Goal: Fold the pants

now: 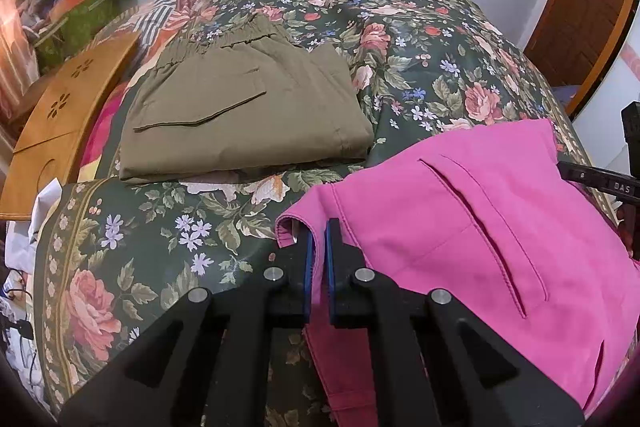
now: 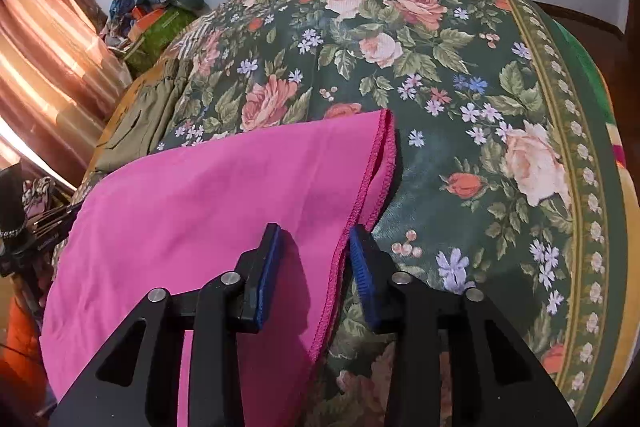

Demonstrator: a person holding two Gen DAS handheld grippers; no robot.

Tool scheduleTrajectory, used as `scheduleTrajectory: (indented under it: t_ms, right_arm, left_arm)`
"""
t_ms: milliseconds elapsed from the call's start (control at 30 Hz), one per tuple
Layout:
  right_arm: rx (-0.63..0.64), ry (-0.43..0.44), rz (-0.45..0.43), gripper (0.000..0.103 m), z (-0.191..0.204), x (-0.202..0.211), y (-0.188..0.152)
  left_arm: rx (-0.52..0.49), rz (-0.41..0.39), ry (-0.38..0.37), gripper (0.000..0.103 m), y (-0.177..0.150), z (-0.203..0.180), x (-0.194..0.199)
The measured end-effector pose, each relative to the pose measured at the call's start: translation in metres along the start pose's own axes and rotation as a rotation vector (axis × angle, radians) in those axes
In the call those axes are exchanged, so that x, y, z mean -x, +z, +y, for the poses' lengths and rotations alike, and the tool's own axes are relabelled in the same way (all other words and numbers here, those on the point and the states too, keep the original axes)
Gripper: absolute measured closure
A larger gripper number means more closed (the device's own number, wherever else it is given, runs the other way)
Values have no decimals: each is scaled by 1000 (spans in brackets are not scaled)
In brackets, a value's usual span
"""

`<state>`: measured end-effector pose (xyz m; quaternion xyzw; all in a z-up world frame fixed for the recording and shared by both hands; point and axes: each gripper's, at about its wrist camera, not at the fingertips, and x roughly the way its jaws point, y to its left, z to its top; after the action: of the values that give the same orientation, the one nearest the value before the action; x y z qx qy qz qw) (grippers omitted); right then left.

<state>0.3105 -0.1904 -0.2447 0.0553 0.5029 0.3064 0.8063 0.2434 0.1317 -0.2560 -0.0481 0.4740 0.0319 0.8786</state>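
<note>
On the floral bed [image 1: 420,67], my left tool [image 1: 319,239] is clamped on the pink pants' [image 1: 480,219] waist corner. Through the right view, my right tool [image 2: 314,247] stands apart astride the hem [image 2: 360,195]; I'd clamp fully before lifting, keeping both edges level.

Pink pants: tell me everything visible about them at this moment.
The pink pants are smooth bright-magenta fabric with a slit pocket and an overlocked hem edge, lying spread on the floral bedspread. The left gripper is shut on one corner; the right gripper straddles the hem, pads apart.
</note>
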Motion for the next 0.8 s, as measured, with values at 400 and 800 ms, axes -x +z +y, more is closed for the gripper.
scheduleTrajectory:
  t_ms: [400, 800]
  right_arm:
    - [232, -191, -103, 96, 27, 10, -4]
    - [324, -290, -75, 95, 35, 8, -8]
  left_arm:
    - [16, -24, 6, 99, 1, 8, 4]
    - [-29, 7, 76, 96, 3, -5, 9]
